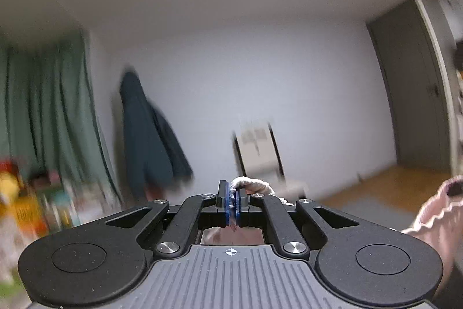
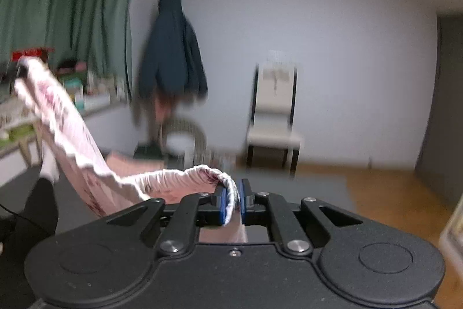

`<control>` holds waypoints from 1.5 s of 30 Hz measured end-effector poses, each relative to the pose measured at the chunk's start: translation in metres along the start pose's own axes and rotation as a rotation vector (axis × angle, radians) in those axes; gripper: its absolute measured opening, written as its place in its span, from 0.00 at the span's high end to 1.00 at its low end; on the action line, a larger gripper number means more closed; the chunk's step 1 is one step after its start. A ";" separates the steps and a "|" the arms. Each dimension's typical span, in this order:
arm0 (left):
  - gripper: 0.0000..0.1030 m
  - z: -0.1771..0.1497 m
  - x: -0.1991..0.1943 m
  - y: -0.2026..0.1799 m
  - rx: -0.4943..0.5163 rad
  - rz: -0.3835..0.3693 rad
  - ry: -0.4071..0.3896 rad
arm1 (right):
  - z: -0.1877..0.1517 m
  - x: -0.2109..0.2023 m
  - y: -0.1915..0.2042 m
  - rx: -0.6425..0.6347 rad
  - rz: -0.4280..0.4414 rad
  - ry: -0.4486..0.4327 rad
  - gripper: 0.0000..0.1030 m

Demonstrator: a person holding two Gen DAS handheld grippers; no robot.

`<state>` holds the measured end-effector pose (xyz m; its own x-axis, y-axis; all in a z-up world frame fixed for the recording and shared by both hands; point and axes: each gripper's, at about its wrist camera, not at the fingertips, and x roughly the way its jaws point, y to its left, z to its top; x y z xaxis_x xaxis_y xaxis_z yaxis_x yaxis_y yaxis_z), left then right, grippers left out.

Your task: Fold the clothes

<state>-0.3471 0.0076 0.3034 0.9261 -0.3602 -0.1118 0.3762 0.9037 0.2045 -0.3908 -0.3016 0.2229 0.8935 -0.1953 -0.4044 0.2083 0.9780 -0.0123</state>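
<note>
A: Room first. White wall [image 2: 332, 48], green curtain [image 2: 63, 7], dark coat [image 2: 173, 48] hanging, pale chair [image 2: 275, 106], wood floor [image 2: 390, 187]. All blurred.

B: Garment?

A: Pink garment [image 2: 81, 141] with a ruffled edge and reddish print, up in the air, strung between both grippers. From the right wrist it runs from the jaws up and left to the far corner. Nothing of it visibly rests on a surface.

B: Right gripper [image 2: 233, 201]?

A: Blue pads nearly together, pinching a bunched ruffled hem.

B: Left gripper [image 1: 233, 204]?

A: Pads pressed tight on a small wad of the same cloth [image 1: 254, 186]. More pink fabric at the right edge of that view.

B: Handling?

A: I'd say light, thin, floppy. It sags between the holds and won't keep any shape. Not fragile, but a thin hem could slip out of a pinch.

B: Where to grip?

A: Corners or hem ends, as now, so it hangs flat and spreads evenly. Bunched grabs give crooked folds.
</note>
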 end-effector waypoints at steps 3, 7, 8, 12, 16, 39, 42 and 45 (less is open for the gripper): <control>0.97 -0.070 -0.001 -0.014 -0.017 -0.061 0.156 | -0.059 0.016 -0.003 0.073 0.013 0.128 0.92; 0.97 -0.139 -0.007 -0.027 0.012 -0.126 0.323 | -0.107 0.018 0.001 0.149 0.000 0.251 0.92; 0.97 -0.149 -0.010 -0.029 0.025 -0.142 0.349 | -0.115 0.013 0.002 0.165 -0.007 0.273 0.92; 0.97 -0.167 -0.020 -0.035 0.062 -0.173 0.391 | -0.130 -0.019 0.013 0.141 -0.057 0.314 0.68; 0.97 -0.175 -0.029 -0.042 0.082 -0.180 0.391 | -0.130 -0.028 0.035 -0.044 -0.085 0.319 0.55; 0.97 -0.177 -0.057 -0.056 0.099 -0.181 0.394 | -0.159 0.002 0.148 -1.300 -0.092 0.139 0.84; 0.97 -0.177 -0.058 -0.055 0.094 -0.176 0.399 | -0.155 0.007 0.148 -1.272 -0.097 0.130 0.90; 0.97 -0.175 -0.057 -0.049 0.050 -0.142 0.397 | -0.126 0.005 0.135 -1.046 -0.123 0.107 0.92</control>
<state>-0.4226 0.0247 0.1293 0.7862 -0.3541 -0.5064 0.5091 0.8356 0.2062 -0.4082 -0.1610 0.1041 0.8391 -0.3397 -0.4248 -0.1968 0.5385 -0.8193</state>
